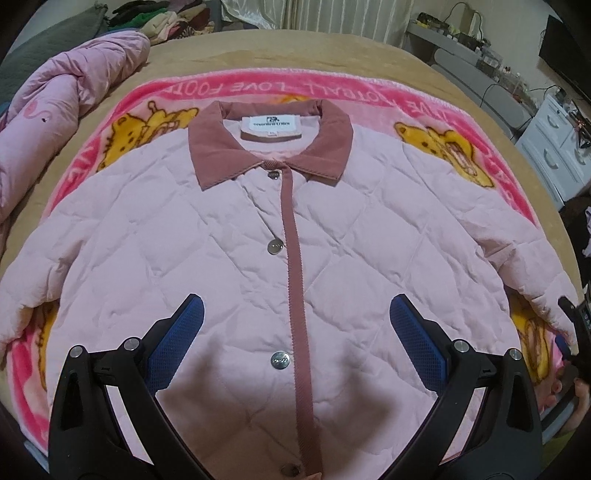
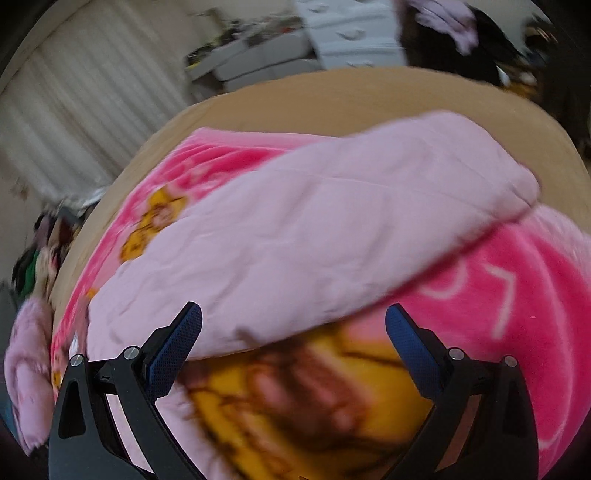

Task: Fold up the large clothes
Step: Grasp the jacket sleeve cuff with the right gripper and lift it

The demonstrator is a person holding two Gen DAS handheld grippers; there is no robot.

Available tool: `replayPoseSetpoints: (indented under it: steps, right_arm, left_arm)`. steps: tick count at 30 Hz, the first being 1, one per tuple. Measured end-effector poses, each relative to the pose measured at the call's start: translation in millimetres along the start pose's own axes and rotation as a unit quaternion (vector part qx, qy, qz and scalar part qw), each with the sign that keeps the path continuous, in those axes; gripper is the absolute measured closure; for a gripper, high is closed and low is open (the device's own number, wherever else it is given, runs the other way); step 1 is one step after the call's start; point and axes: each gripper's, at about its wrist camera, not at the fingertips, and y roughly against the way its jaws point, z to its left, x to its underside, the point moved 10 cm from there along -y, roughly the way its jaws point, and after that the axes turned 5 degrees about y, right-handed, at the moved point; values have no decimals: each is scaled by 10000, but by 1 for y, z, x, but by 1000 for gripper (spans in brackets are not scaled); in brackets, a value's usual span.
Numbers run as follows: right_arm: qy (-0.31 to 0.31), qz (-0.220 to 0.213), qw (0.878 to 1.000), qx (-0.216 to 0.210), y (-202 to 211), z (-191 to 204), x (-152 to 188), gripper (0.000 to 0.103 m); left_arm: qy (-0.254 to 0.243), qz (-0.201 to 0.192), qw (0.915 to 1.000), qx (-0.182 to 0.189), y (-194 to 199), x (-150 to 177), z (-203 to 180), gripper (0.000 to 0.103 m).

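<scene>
A pale pink quilted jacket [image 1: 221, 236] with a dusty-rose corduroy collar [image 1: 269, 142] and snap buttons lies flat, front up, on a pink cartoon blanket [image 1: 424, 107]. Both sleeves spread out to the sides. My left gripper [image 1: 295, 314] is open and empty, hovering over the jacket's lower front near the placket. My right gripper [image 2: 293, 321] is open and empty, just above the jacket's right sleeve [image 2: 314, 229], near its lower edge. In the left wrist view the right gripper [image 1: 570, 321] shows at the far right by the sleeve's cuff.
The blanket [image 2: 517, 280] lies on a tan bed sheet [image 1: 332, 48]. A pink quilted duvet [image 1: 55, 110] is bunched at the left. A pile of clothes [image 1: 162, 18] sits at the back. White drawers [image 1: 557, 147] and a cluttered desk stand at the right.
</scene>
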Motion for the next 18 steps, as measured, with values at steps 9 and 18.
replayPoseSetpoints:
  steps: [9, 18]
  right_arm:
    - [-542, 200, 9983, -112, -35, -33, -28, 4]
    - [-652, -126, 9976, -213, -60, -26, -71, 17]
  left_arm:
    - [-72, 66, 9998, -192, -10, -9, -6, 8]
    - [34, 74, 9993, -369, -9, -31, 15, 8]
